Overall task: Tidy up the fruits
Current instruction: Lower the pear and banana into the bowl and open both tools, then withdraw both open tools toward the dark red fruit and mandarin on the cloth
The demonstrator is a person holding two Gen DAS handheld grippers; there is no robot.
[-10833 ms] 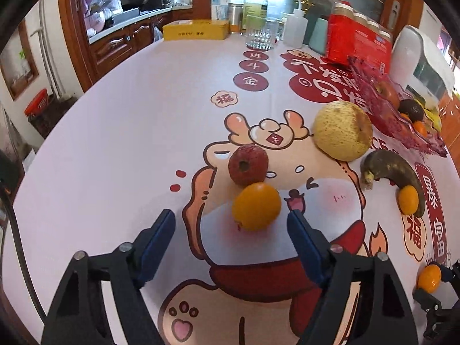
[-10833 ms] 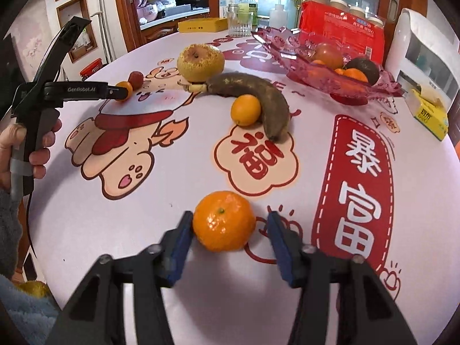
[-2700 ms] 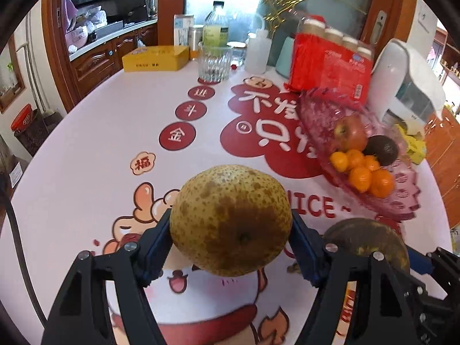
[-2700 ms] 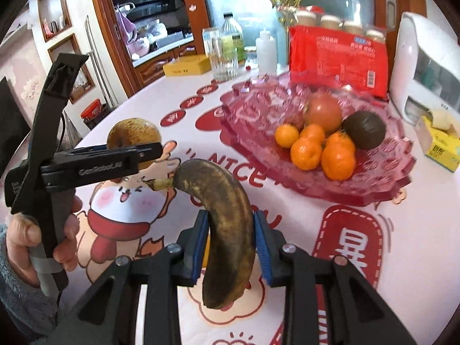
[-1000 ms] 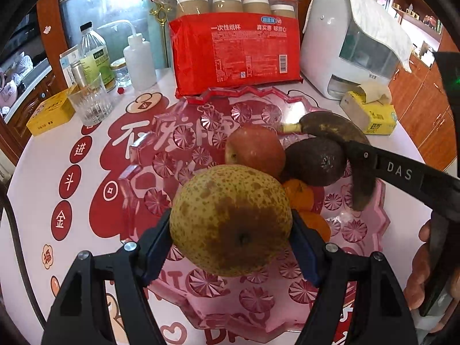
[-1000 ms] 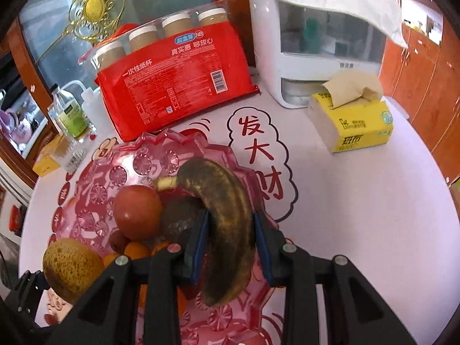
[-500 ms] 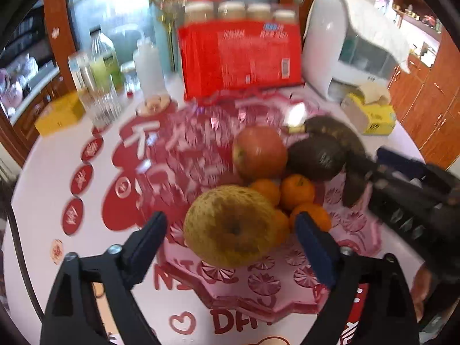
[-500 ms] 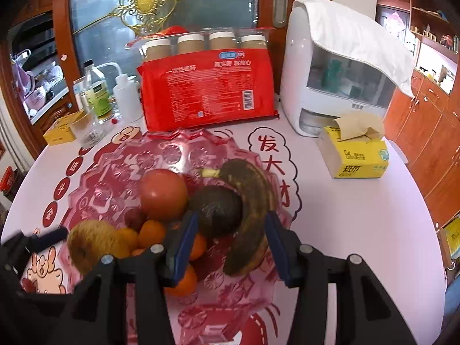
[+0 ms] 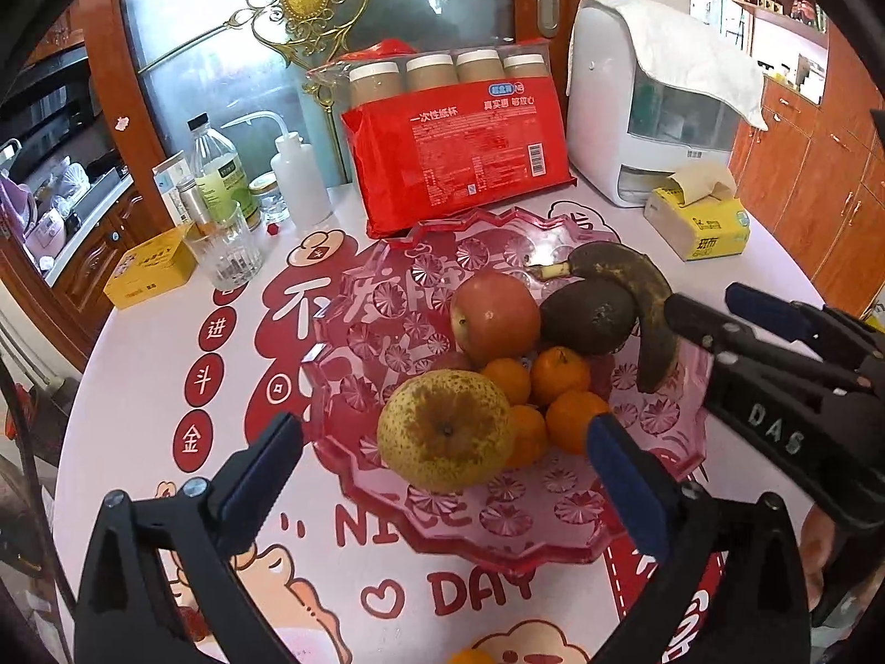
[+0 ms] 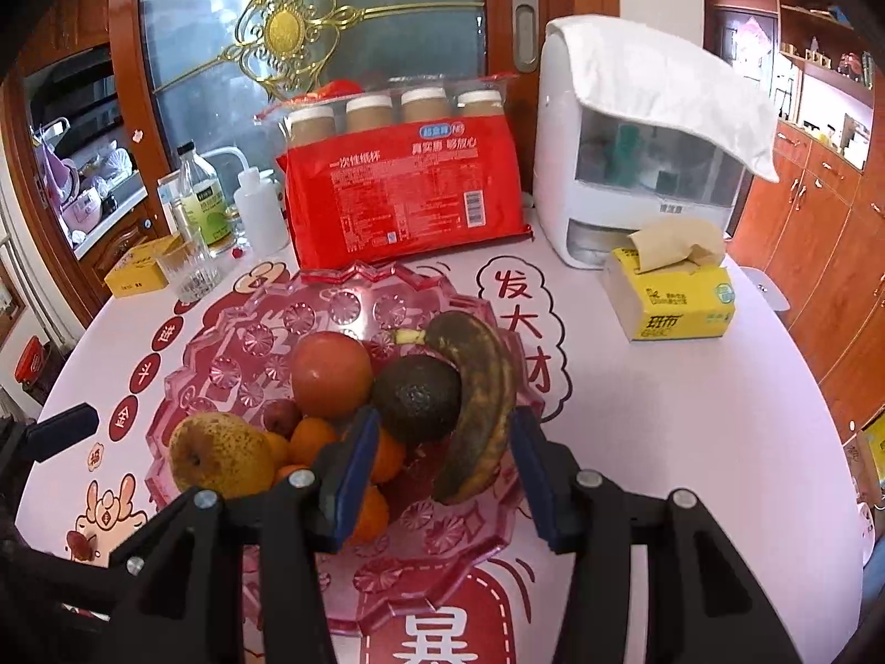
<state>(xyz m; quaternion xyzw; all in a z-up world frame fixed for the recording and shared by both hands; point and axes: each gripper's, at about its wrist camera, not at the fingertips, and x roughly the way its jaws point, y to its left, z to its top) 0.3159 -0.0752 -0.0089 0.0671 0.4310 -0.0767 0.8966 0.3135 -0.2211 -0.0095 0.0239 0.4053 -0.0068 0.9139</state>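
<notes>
Nearest the left wrist camera, the left gripper [image 9: 442, 454] stands spread wide with nothing between its blue pads, its fingers flanking but clear of the speckled pear [image 9: 445, 430], which sits in the near part of the pink glass fruit bowl [image 9: 531, 545]. The right gripper [image 10: 440, 462] is likewise spread and empty, its pads either side of the lower end of the dark overripe banana [image 10: 481, 404] without visibly pinching it; whether they brush it cannot be told. Both grippers hover at the bowl's near rim above the printed desk [image 9: 138, 387]. Just behind the pear lie several small oranges [image 9: 558, 375], then a red apple [image 9: 494, 316] and a dark avocado [image 9: 589, 316], with the banana curving along the bowl's right side against the avocado. Beyond the bowl stand a red pack of paper cups [image 9: 459, 157] and a white appliance [image 9: 647, 105] draped with a cloth, with a yellow tissue pack [image 9: 699, 218] in front of it. To the far left are a drinking glass [image 9: 224, 246], bottles and a yellow box [image 9: 150, 265].
</notes>
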